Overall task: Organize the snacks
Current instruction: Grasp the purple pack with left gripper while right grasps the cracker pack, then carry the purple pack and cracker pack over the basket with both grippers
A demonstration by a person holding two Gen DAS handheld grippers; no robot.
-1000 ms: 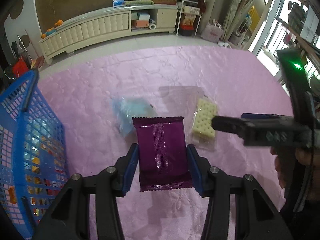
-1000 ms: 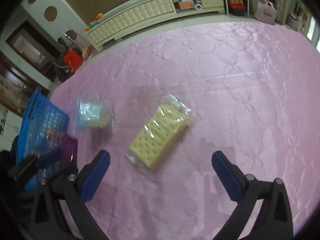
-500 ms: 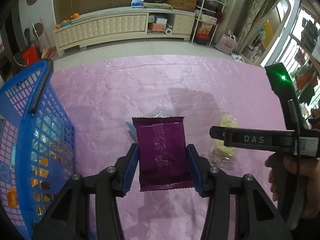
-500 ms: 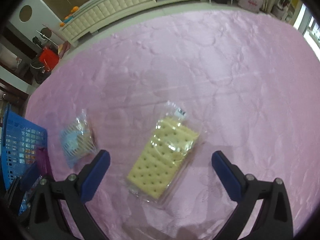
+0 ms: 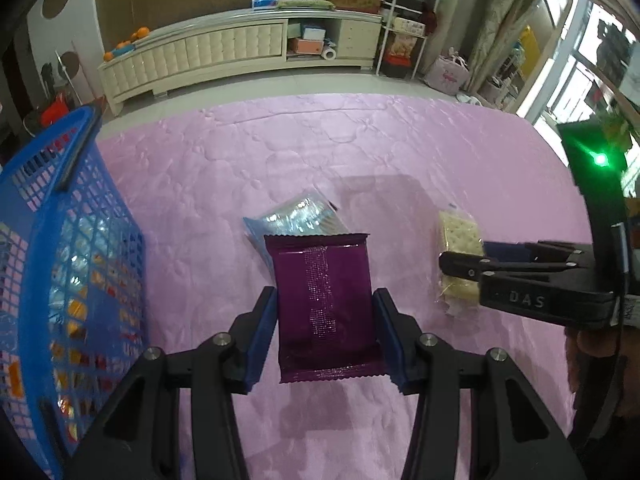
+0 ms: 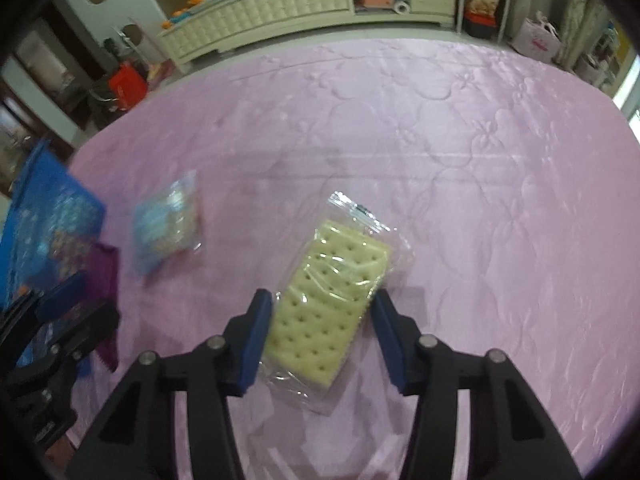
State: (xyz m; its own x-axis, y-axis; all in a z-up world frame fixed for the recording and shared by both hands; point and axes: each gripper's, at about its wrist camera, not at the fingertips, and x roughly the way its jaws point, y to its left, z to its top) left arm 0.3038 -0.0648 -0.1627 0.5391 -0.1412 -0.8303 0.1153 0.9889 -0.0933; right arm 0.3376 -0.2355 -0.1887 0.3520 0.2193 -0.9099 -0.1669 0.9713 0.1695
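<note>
Two snack packs are partly hidden: the pale blue packet (image 5: pixel 294 216) sits behind the purple packet (image 5: pixel 326 304), and the cracker pack (image 6: pixel 326 312) has its near end blurred under clear wrap. Left claw (image 5: pixel 325 336) pinches the purple packet above the pink-covered desk (image 5: pixel 360 152), beside the blue basket (image 5: pixel 72 280) at the desk's left edge. Right claw (image 6: pixel 323 338) is spread around the cracker pack, its pads (image 6: pixel 256 336) just beside the wrapper; whether they touch it is unclear.

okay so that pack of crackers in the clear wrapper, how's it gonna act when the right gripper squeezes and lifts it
The cracker pack probably lifts stiff, since the stacked crackers form a flat slab. Its glossy, loose clear film looks slippery and may shift between the right gripper's pads. The crackers look brittle, so a hard squeeze could crack them. It seems light.
</note>
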